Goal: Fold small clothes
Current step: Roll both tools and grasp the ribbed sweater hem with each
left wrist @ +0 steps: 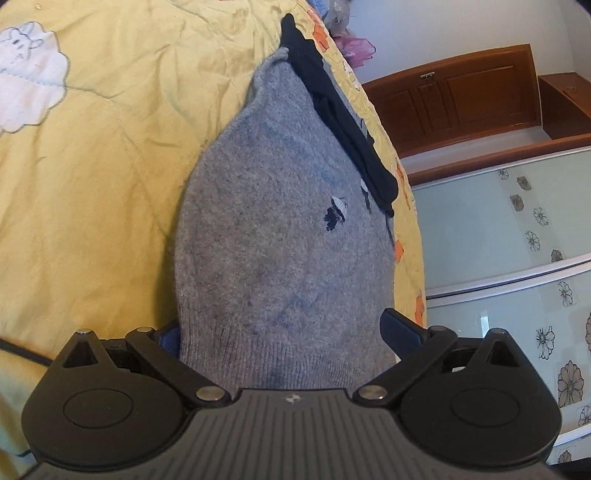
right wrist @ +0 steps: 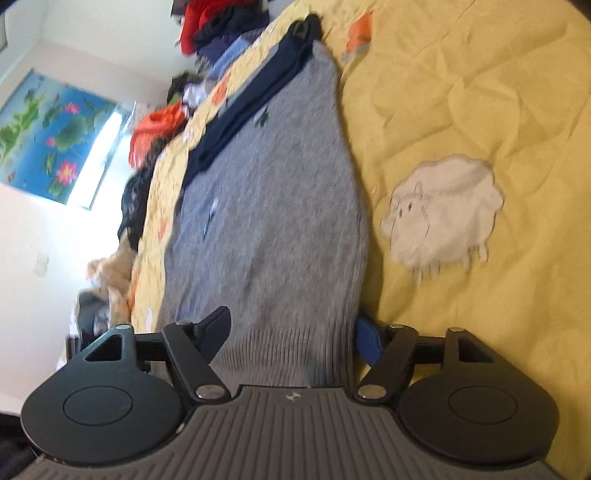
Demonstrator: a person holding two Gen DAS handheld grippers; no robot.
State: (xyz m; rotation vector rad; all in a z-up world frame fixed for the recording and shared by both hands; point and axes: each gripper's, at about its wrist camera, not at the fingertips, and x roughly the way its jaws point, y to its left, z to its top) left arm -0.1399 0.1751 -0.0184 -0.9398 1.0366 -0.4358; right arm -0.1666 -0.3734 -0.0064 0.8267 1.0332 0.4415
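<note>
A grey knitted sweater (left wrist: 266,221) (right wrist: 280,206) lies stretched out on a yellow quilt (left wrist: 110,184) (right wrist: 480,92), with a dark navy garment (left wrist: 343,122) (right wrist: 251,96) along its far edge. In the left wrist view the ribbed hem fills the gap of my left gripper (left wrist: 284,332), whose jaws stand wide. One finger is tucked under the cloth and the other finger (left wrist: 402,328) sits beside its edge. My right gripper (right wrist: 293,332) also straddles a ribbed hem, jaws apart, with a finger (right wrist: 216,328) on one side and a blue pad (right wrist: 369,343) on the other.
White sheep patches (left wrist: 26,74) (right wrist: 443,210) mark the quilt. Past the bed's edge stand a flowered sliding wardrobe (left wrist: 498,229) and a wooden door (left wrist: 461,96). Heaps of red, orange and dark clothes (right wrist: 207,26) lie beyond the bed, under a lotus poster (right wrist: 48,136).
</note>
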